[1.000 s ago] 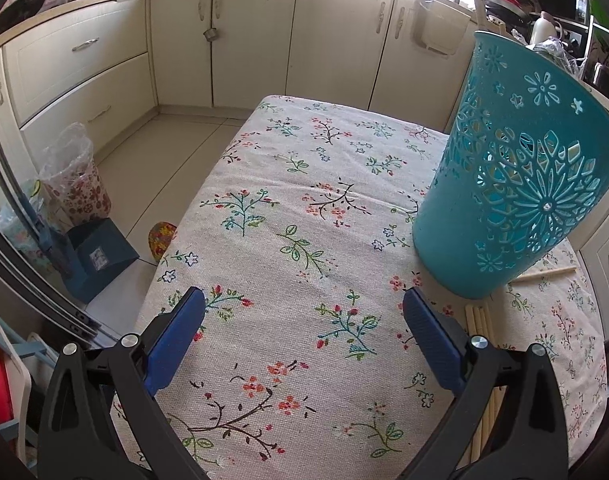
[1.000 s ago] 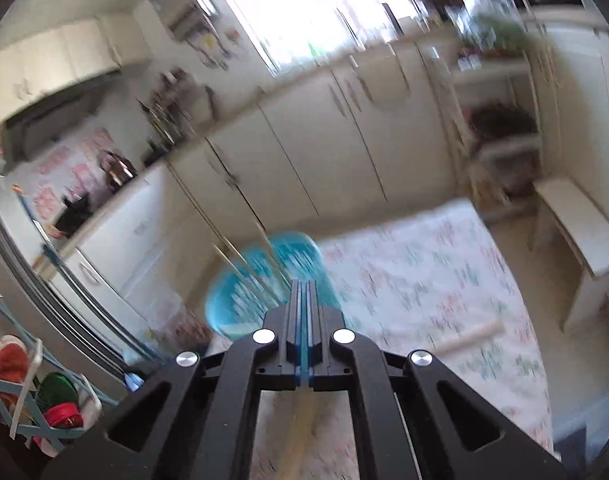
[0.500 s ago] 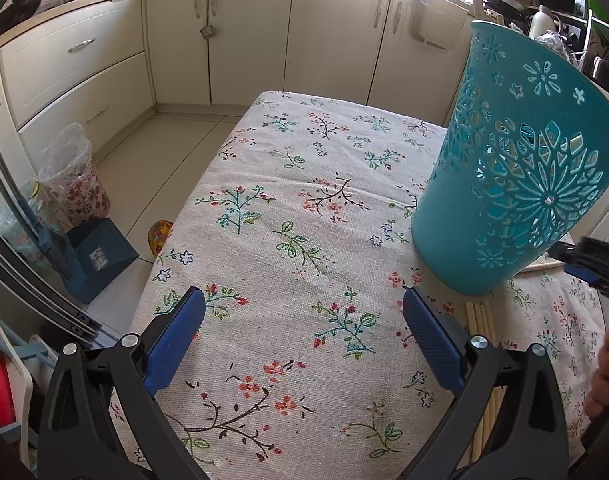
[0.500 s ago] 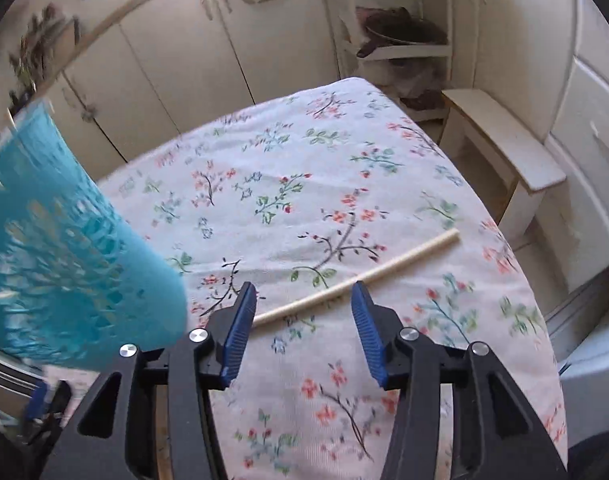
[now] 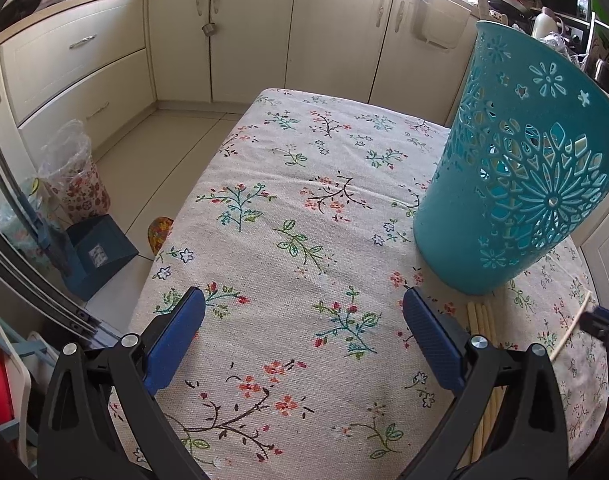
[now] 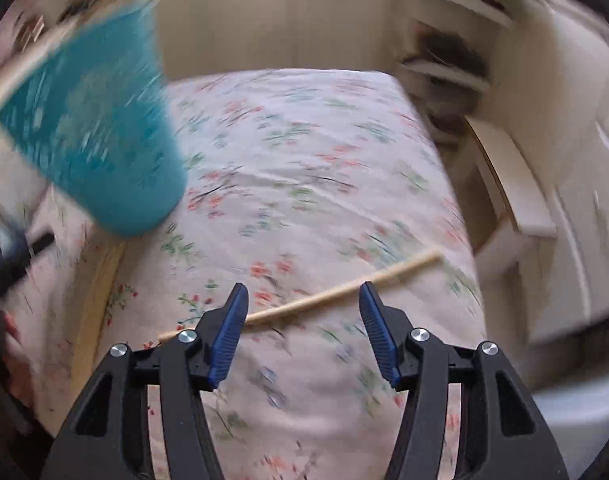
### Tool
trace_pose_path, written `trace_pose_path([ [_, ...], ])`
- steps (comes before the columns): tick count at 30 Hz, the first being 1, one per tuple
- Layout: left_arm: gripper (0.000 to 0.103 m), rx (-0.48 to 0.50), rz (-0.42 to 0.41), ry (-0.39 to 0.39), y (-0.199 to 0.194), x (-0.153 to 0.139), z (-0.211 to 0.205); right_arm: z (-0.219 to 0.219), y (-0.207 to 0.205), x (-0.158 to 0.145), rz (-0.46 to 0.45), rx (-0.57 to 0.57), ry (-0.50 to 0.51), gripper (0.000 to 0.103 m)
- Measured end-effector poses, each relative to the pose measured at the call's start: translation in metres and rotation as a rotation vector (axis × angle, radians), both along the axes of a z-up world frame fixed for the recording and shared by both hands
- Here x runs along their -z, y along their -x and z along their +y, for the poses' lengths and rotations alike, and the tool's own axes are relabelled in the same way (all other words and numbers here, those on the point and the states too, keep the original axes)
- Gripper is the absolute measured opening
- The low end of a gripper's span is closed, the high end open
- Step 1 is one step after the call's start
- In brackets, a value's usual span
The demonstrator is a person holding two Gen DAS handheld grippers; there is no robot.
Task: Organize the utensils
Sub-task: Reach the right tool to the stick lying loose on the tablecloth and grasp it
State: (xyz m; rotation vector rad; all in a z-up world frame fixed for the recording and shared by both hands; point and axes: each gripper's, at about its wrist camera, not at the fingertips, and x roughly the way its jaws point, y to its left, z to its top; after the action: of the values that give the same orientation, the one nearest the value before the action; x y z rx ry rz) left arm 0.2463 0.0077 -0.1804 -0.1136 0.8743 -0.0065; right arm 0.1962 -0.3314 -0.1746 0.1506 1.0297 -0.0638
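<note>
Single chopstick point(image 6: 336, 292): laid flat on the worktop point(image 6: 304, 152), at 12 o'clock of the right gripper point(image 6: 302, 320) | right gripper: jaws just opened, spread astride it, pads not touching | basket point(image 6: 92, 120): upright at 10 o'clock, presumably the destination | left gripper point(image 5: 304, 336): spread, empty.

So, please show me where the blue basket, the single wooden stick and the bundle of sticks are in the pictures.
blue basket point(image 5: 520, 184), left wrist view, on its patterned side wall.
single wooden stick point(image 6: 328, 295), right wrist view, on its middle.
bundle of sticks point(image 5: 482, 318), left wrist view, on the far ends.
</note>
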Motion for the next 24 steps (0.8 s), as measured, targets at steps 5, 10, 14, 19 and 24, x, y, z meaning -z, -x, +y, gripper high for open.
trace_pose_path([
  [5,0.095,0.002,0.003,-0.007,0.0,0.001,-0.002,-0.032,0.008,0.01,0.023,0.161,-0.082,0.056],
  [10,0.095,-0.008,0.006,0.005,0.0,0.001,0.001,-0.006,-0.029,0.02,0.05,0.137,0.016,0.061],
  [14,0.095,-0.005,0.007,0.004,0.0,0.001,0.001,0.015,-0.042,0.024,0.054,0.004,0.093,0.062],
  [19,0.095,-0.004,0.006,0.007,0.0,0.002,0.0,0.057,-0.026,0.018,0.013,-0.422,0.118,0.059],
  [24,0.095,-0.004,0.006,0.007,0.0,0.002,0.0,0.057,-0.011,0.014,0.03,-0.497,0.109,0.059],
])
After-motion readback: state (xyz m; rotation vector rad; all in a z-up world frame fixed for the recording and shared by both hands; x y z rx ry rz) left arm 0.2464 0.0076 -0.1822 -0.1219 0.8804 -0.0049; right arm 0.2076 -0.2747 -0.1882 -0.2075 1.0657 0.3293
